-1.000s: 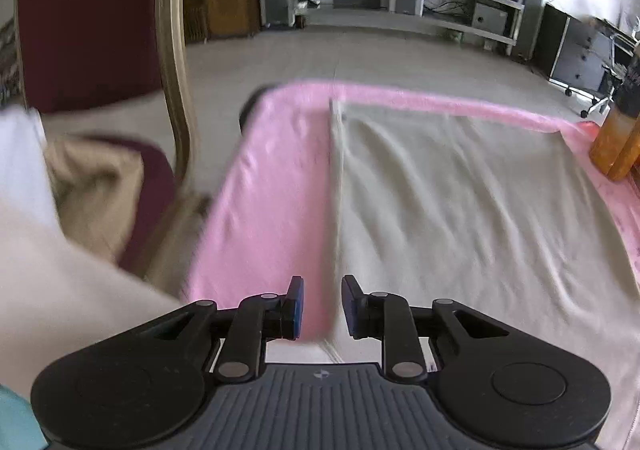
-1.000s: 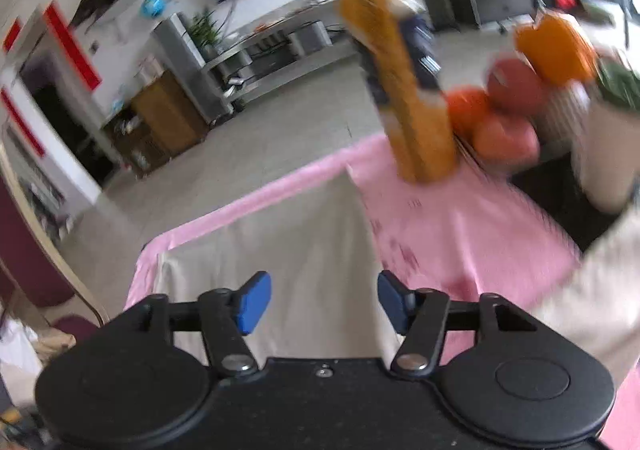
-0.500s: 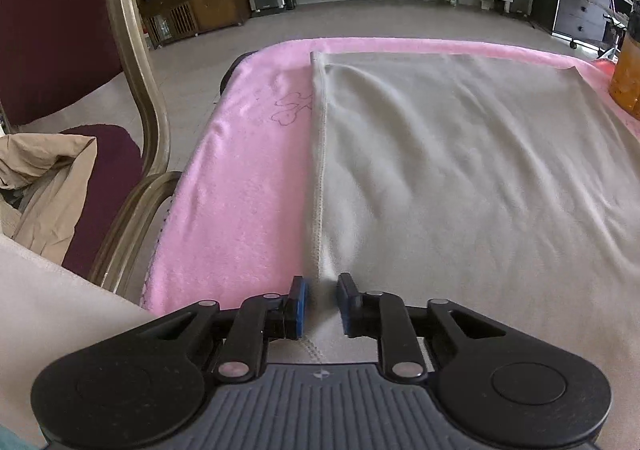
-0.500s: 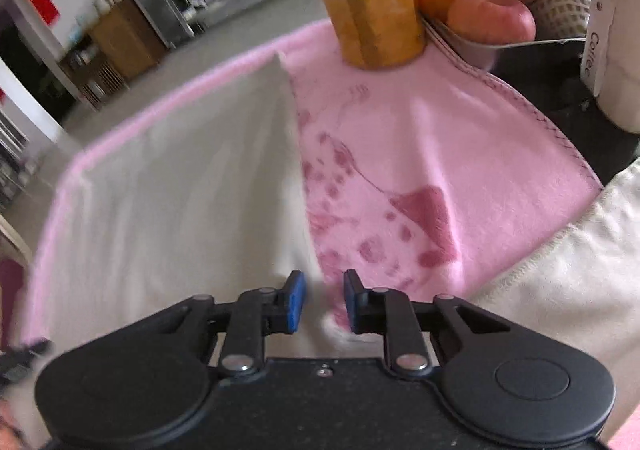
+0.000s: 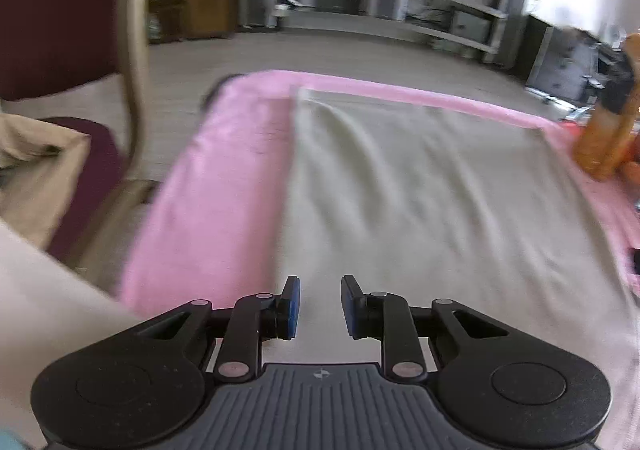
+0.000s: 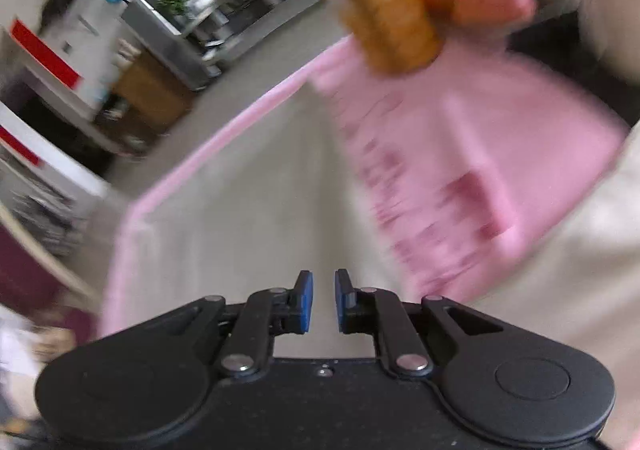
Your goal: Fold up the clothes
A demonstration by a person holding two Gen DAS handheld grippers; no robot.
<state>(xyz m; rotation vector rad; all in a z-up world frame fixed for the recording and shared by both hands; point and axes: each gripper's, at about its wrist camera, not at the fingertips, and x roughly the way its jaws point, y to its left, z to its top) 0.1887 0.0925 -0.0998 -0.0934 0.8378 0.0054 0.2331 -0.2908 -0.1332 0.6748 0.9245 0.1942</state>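
The beige garment (image 5: 420, 186) is lying spread flat on the pink cloth (image 5: 224, 186), stretching from both grippers toward 12 o'clock, an orange bottle (image 5: 604, 138) standing at its 2 o'clock corner. The left gripper (image 5: 320, 308) is hovering over the near hem with jaws partly parted and holding nothing; the right gripper (image 6: 322, 300) is showing a narrower gap, seemingly empty too. Judging by this, a fold is being set up or has just been laid, and either way the near edge is needing a careful, even grip.

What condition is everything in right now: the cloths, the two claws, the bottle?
Beige cloth: spread flat on the pink towel, slightly wrinkled.
Pink towel: laid out under the cloth.
Left gripper: open, nothing between its fingers.
Right gripper: narrow gap; too blurred to tell whether it pinches cloth.
Orange bottle: standing upright at the towel's far right.
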